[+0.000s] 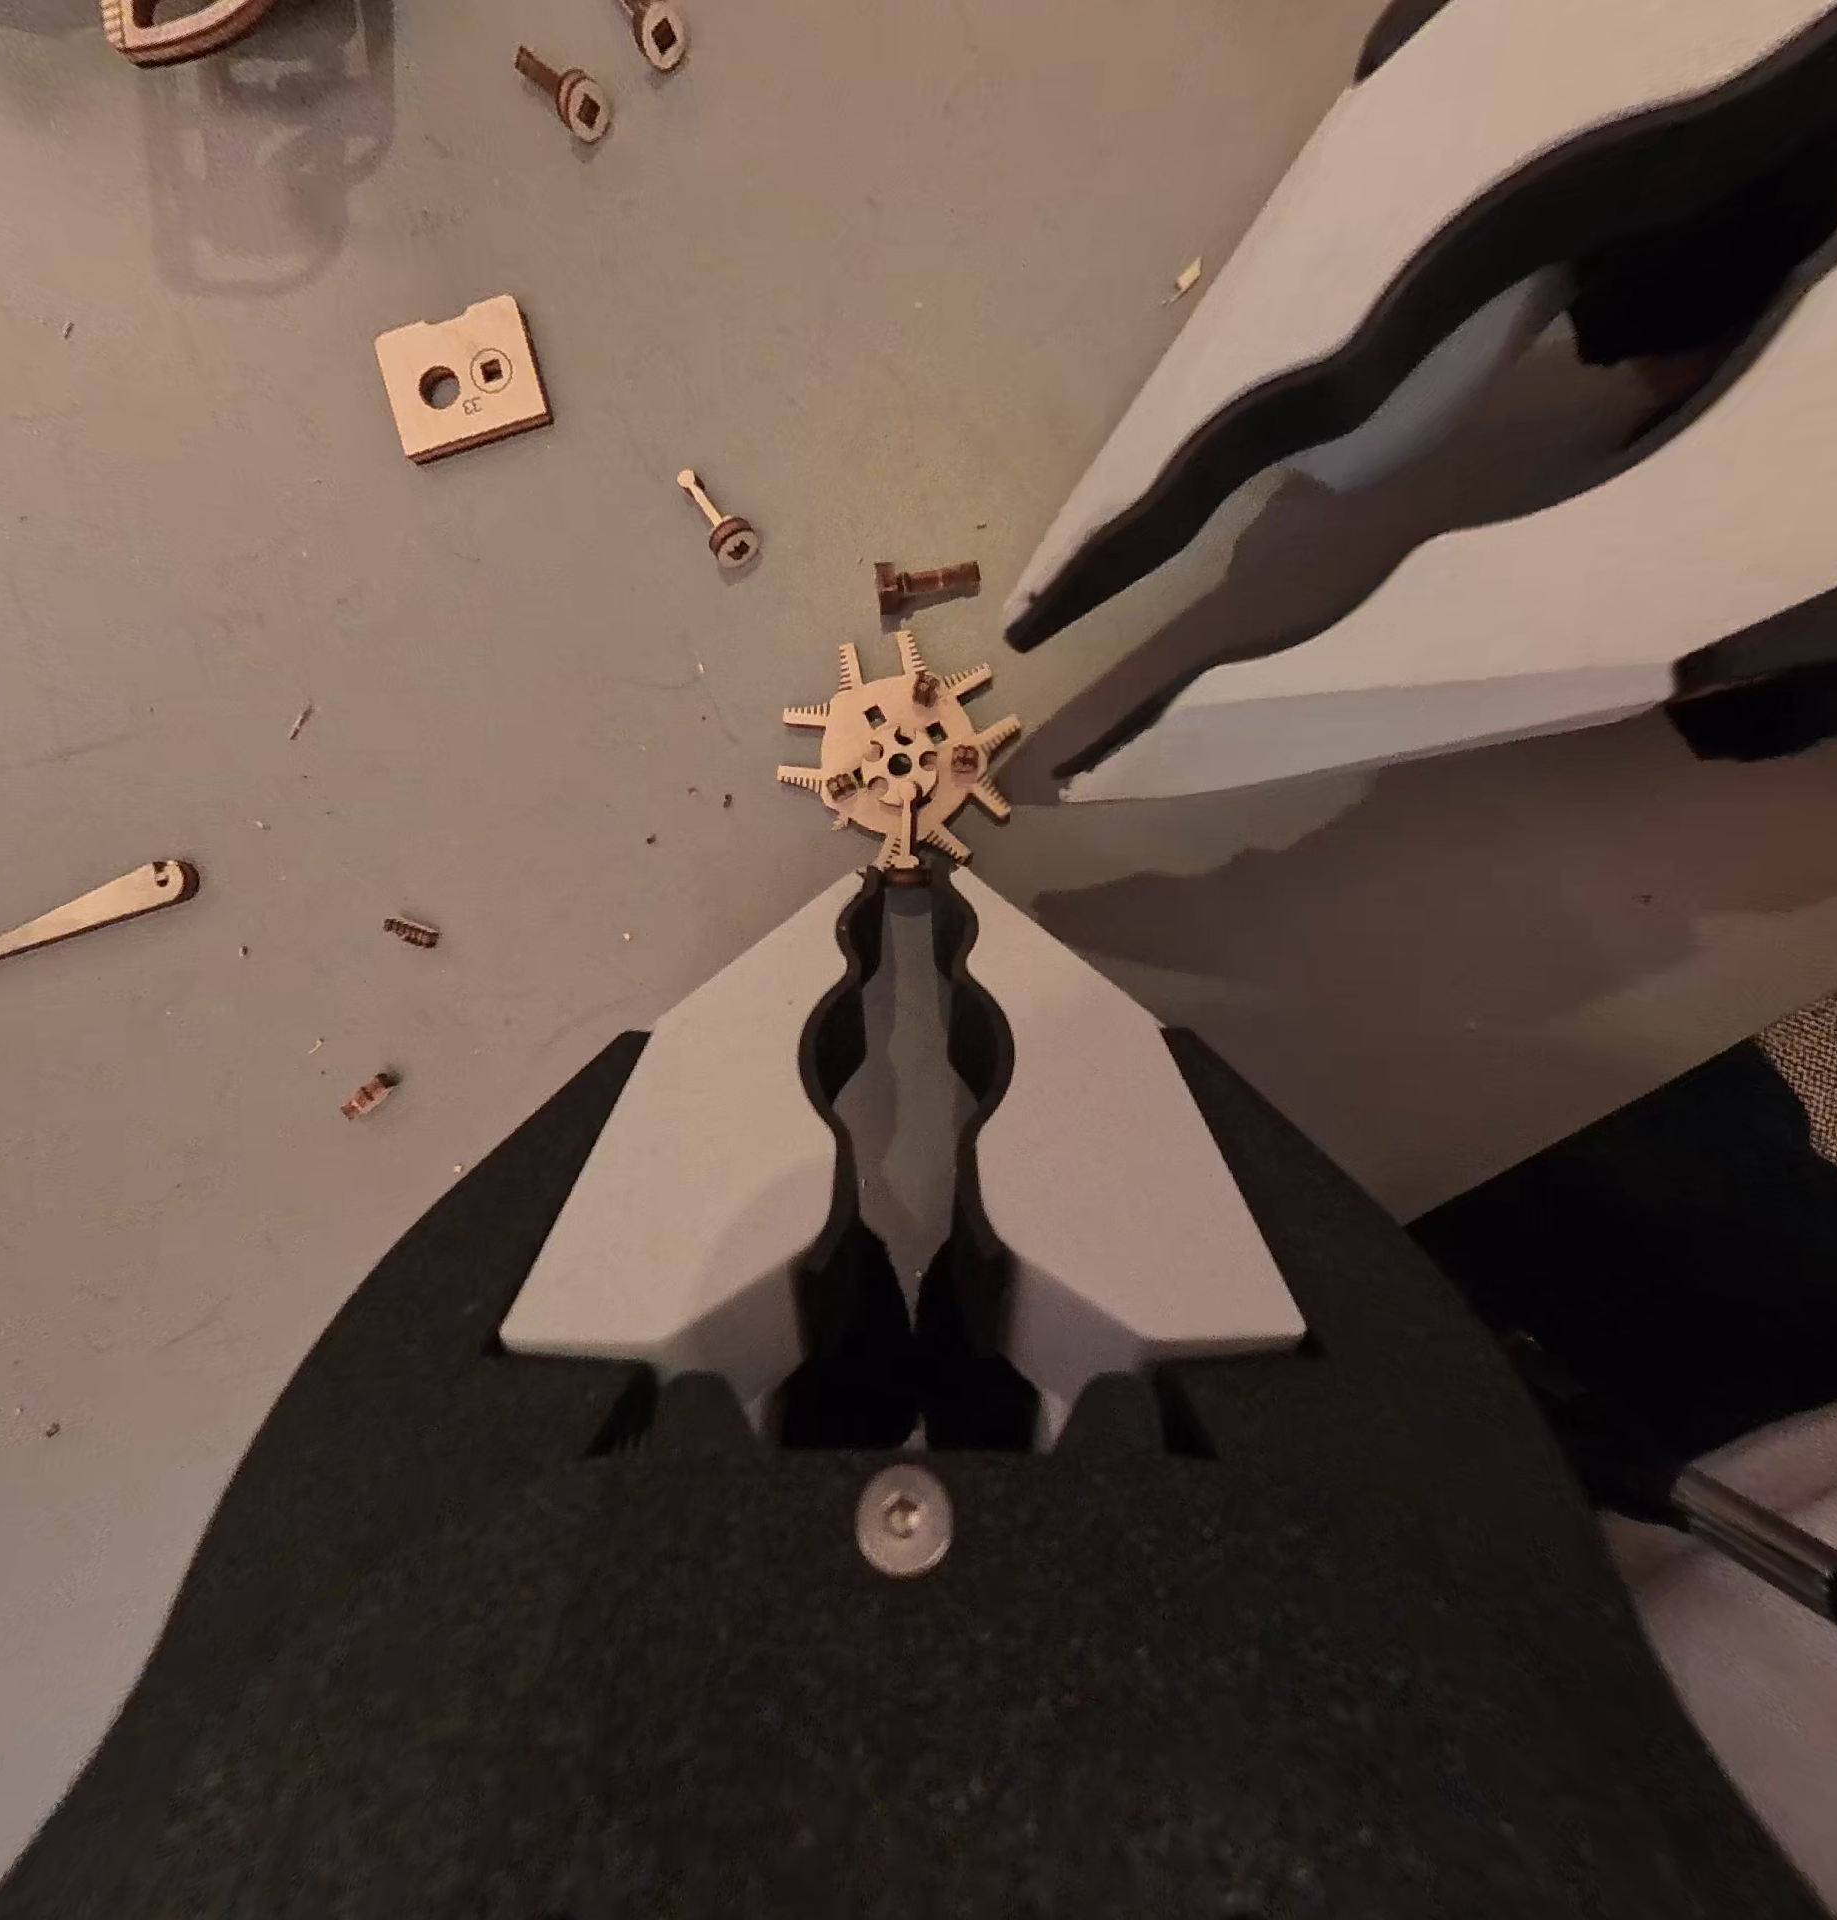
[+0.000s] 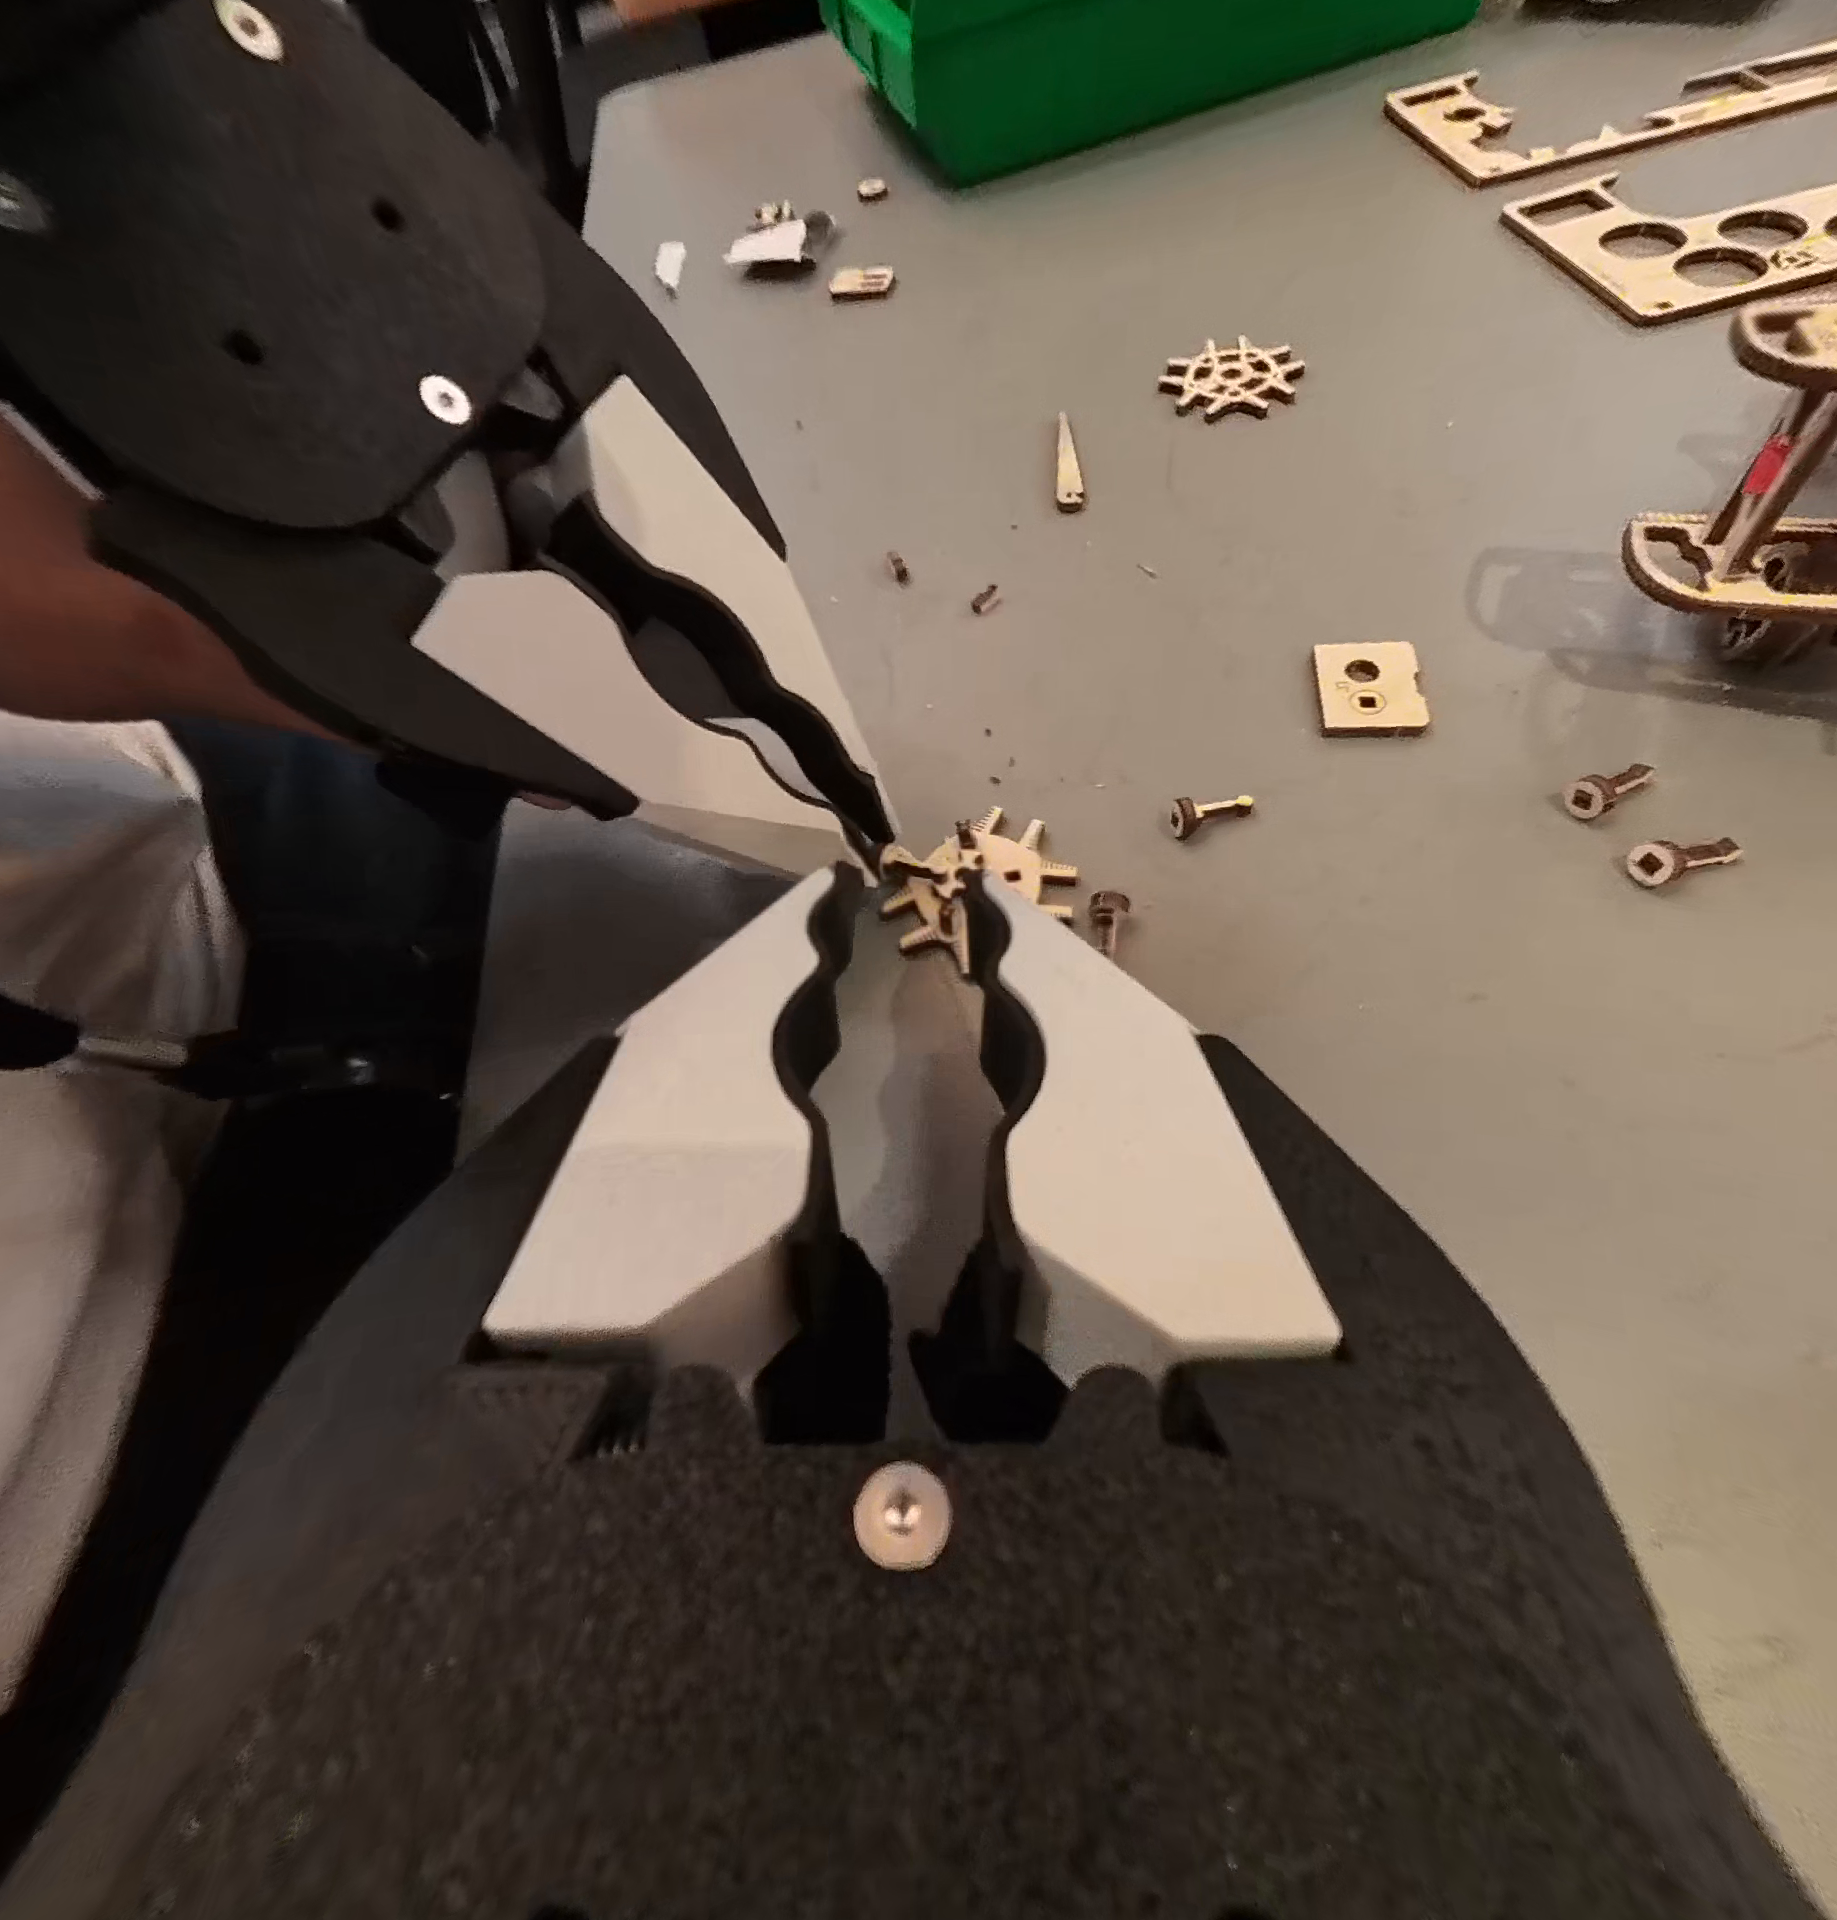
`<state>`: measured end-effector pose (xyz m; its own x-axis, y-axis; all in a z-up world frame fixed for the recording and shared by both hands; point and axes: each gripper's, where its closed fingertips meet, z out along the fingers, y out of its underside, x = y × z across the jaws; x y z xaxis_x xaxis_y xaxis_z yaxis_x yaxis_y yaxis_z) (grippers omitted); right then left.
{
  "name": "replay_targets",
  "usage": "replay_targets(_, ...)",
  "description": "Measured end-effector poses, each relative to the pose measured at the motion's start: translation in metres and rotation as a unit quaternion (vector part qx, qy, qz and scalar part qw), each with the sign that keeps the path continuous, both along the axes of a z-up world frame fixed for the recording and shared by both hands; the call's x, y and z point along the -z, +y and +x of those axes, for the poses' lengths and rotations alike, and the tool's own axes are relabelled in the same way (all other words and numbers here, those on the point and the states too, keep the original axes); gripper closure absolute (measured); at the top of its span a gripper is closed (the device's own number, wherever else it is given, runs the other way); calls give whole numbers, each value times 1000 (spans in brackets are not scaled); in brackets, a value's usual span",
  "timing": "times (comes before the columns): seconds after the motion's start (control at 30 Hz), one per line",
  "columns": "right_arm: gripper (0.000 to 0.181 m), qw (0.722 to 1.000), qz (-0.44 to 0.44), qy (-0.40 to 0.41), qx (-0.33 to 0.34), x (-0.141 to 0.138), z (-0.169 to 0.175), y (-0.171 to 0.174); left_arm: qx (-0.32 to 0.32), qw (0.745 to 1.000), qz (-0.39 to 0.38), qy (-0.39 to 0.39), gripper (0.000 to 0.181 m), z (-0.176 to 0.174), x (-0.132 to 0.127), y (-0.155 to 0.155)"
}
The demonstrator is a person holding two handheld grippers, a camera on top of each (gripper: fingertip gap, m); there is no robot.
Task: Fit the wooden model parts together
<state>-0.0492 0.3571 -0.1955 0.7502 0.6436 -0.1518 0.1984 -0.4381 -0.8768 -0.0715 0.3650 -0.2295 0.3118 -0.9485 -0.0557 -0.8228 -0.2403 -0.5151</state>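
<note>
Looking along the left gripper (image 1: pixel 898 878), I see its jaws clenched on a small wooden pin (image 1: pixel 906 831) that sits in the toothed wooden wheel (image 1: pixel 898 753). The wheel lies flat on the grey desk (image 1: pixel 218 1195). The right gripper (image 1: pixel 1039 707) comes in from the upper right, its tips apart and just beside the wheel's edge. A square wooden plate (image 1: pixel 464 379) and a pointed wooden sliver (image 1: pixel 83 912) lie well apart on the left.

From the right wrist view, the right gripper (image 2: pixel 919 894) has its jaws released, one finger on each side of the wheel (image 2: pixel 981 883). The left gripper (image 2: pixel 878 836) reaches down from the upper left onto the wheel. A green box (image 2: pixel 1132 73) stands far behind.
</note>
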Motion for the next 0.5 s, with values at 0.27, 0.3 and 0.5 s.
replay_targets(0.27,162,999,-8,-39,-3,10,-7,13,-1,1000,-1,-8,175,2,-3,1)
replay_targets(0.3,165,999,-12,-43,-10,11,-10,13,0,1000,0,-8,175,2,-3,1)
replay_targets(0.5,181,997,-16,-69,-12,17,-11,17,0,1000,-1,-8,175,2,-1,0)
